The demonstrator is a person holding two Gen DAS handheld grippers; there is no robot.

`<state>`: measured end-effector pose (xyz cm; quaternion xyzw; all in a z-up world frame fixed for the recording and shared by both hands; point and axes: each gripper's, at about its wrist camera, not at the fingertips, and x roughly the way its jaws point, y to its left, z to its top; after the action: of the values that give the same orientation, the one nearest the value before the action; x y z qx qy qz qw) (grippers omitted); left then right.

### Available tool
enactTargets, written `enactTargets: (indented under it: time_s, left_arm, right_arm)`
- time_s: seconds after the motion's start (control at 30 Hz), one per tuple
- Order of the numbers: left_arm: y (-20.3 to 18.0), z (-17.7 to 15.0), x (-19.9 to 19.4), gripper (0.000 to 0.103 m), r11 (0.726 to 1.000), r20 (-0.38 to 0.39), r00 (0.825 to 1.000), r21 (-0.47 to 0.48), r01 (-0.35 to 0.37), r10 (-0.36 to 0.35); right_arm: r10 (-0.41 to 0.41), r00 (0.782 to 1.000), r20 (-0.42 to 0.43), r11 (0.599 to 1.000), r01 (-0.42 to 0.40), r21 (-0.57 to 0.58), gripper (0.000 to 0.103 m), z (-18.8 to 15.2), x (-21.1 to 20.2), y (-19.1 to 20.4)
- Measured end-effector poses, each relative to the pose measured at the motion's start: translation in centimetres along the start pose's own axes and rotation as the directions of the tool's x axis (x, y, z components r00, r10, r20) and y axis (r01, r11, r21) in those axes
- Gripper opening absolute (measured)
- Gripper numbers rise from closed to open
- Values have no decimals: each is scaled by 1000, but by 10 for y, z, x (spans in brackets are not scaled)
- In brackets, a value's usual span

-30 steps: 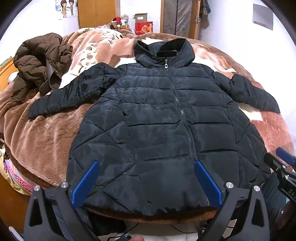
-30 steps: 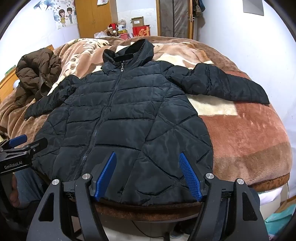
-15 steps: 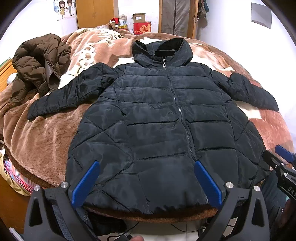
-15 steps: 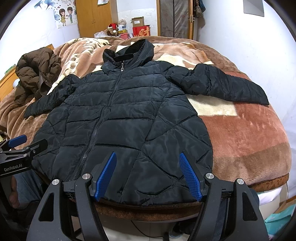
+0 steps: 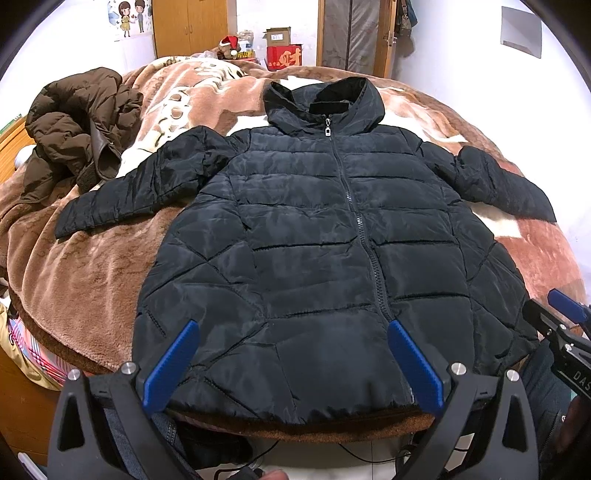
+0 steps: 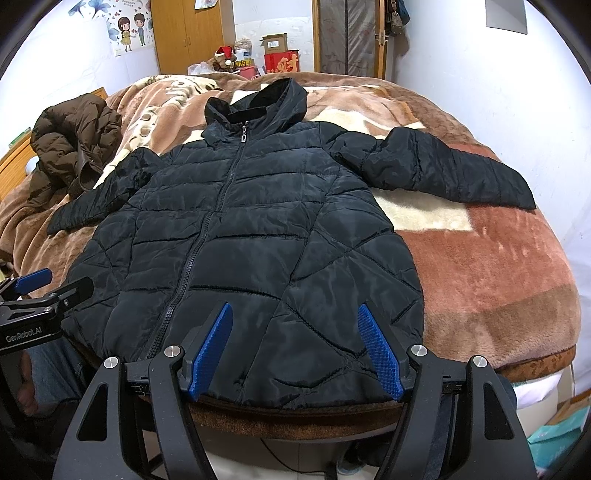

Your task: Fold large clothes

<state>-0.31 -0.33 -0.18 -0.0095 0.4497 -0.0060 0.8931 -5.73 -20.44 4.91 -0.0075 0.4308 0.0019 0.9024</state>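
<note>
A black quilted hooded jacket (image 5: 314, 236) lies flat on the bed, front up and zipped, both sleeves spread out, hem at the near edge. It also shows in the right wrist view (image 6: 251, 236). My left gripper (image 5: 291, 365) is open and empty, hovering just above the hem near the zipper. My right gripper (image 6: 295, 354) is open and empty above the hem's right half. Each gripper shows at the edge of the other's view.
A brown plush blanket (image 5: 81, 266) covers the bed. A crumpled brown jacket (image 5: 74, 122) lies at the far left. Boxes and a wooden wardrobe (image 6: 188, 33) stand beyond the bed. A white wall runs along the right.
Both grippers have stayed open above the hem. The left view has shifted very slightly. The jacket has not moved.
</note>
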Motion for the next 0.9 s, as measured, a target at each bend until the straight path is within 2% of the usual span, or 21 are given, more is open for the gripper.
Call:
enactTargets:
  time_s: [0.9]
  left_arm:
    - [-1, 1, -1, 103, 1000, 0, 1000, -1, 2, -2]
  right_arm:
    - [-3, 1000, 0, 1000, 3, -2, 70, -1, -1, 1]
